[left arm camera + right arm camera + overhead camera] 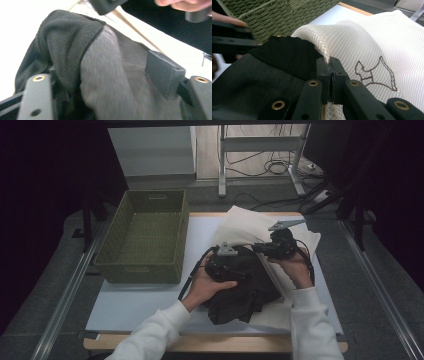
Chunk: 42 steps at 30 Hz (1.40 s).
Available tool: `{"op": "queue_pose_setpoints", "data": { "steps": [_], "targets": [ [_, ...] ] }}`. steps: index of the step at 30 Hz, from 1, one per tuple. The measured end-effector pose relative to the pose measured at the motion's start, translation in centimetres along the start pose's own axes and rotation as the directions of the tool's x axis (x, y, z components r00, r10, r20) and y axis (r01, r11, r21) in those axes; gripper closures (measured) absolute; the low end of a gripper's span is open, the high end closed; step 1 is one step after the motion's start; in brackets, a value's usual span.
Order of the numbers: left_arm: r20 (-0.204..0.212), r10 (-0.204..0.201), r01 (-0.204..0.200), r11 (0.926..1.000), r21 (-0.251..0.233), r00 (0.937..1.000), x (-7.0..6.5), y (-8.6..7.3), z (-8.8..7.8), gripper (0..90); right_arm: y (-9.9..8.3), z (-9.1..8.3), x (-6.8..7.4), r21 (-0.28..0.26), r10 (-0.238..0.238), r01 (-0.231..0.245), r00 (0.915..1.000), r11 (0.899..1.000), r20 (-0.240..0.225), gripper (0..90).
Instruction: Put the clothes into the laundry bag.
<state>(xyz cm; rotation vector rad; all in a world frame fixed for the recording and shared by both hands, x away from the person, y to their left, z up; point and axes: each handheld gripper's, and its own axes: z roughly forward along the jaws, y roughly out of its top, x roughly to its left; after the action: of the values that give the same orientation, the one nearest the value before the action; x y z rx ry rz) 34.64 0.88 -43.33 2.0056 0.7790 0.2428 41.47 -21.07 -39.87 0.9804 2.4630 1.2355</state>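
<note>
Garment (240, 292): dark charcoal-grey cloth with a black mesh lining and black edge trim. Mesh bag (372, 45): off-white netting bearing a small brown outline motif stitched on its side. Basket (145, 237), far left: olive-green weave; surface (135, 300): pale white top with a light wood edge; tongs (329, 75): matt black with brass-coloured rivets, grey plates on top; sleeves (150, 335): white.

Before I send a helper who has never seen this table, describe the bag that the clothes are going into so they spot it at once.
Start at the green woven basket on the left of the table; the bag lies to its right, under the dark garment. It is the white mesh laundry bag, its edge pinched by the right gripper. Pale netting and a brown stitched outline set it apart.
</note>
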Motion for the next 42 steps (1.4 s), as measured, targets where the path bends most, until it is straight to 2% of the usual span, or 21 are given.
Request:
{"op": "queue_pose_setpoints", "data": {
  "steps": [8, 11, 14, 17, 21, 24, 26, 32, 34, 38, 42],
  "targets": [
    [-0.021, 0.025, -0.026, 0.9987, -0.044, 0.9995, -0.5, -1.7, -4.7, 22.8, 0.0, 0.0, -0.1, -0.002, 0.004, -0.004, 1.0000, 1.000, 0.001, 87.3],
    [-0.039, 0.027, -0.028, 0.9989, -0.038, 0.9989, -0.4, -2.6, -5.9, 22.5, 0.0, 0.0, -0.1, -0.002, 0.004, -0.004, 1.0000, 1.000, 0.001, 87.3],
    [-0.052, 0.021, -0.022, 0.9996, -0.019, 0.9984, -0.2, -3.7, -6.4, 21.1, -0.1, 0.0, -0.1, -0.001, 0.005, -0.005, 1.0000, 1.000, 0.002, 87.3],
    [-0.039, 0.012, -0.012, 0.9999, 0.011, 0.9991, -0.1, -4.7, -6.1, 20.8, -0.1, 0.0, -0.1, -0.001, 0.007, -0.007, 1.0000, 1.000, 0.003, 87.3],
    [-0.013, 0.018, -0.017, 0.9982, 0.057, 0.9998, -0.6, -5.8, -4.8, 23.9, -0.1, 0.0, -0.2, 0.001, 0.009, -0.009, 1.0000, 1.000, 0.002, 87.3],
    [0.007, 0.025, -0.026, 0.9958, 0.087, 0.9997, -0.9, -6.3, -3.5, 29.8, -0.1, 0.0, -0.2, 0.001, 0.009, -0.009, 1.0000, 1.000, 0.001, 87.3],
    [0.007, 0.033, -0.033, 0.9947, 0.097, 0.9994, -1.0, -6.4, -2.7, 37.4, -0.1, 0.0, -0.2, 0.001, 0.008, -0.008, 1.0000, 1.000, 0.002, 87.3],
    [0.042, 0.035, -0.038, 0.9955, 0.087, 0.9985, -0.8, -6.2, -1.4, 68.2, -0.2, 0.0, -0.2, 0.002, 0.008, -0.008, 1.0000, 1.000, -0.002, 87.3],
    [0.048, 0.035, -0.039, 0.9952, 0.090, 0.9982, -0.8, -6.1, -1.2, 75.2, -0.2, 0.0, -0.2, 0.003, 0.008, -0.008, 1.0000, 1.000, -0.003, 87.3],
    [0.036, 0.066, -0.069, 0.9943, 0.082, 0.9972, -0.9, -6.0, -1.0, 80.5, -0.2, 0.0, -0.2, 0.004, 0.007, -0.007, 1.0000, 1.000, -0.004, 87.3],
    [0.033, 0.079, -0.081, 0.9939, 0.074, 0.9964, -0.9, -5.7, -0.8, 81.9, 0.0, -0.1, -0.1, 0.004, 0.006, -0.006, 0.9999, 1.000, -0.010, 87.3]
  ]
}}
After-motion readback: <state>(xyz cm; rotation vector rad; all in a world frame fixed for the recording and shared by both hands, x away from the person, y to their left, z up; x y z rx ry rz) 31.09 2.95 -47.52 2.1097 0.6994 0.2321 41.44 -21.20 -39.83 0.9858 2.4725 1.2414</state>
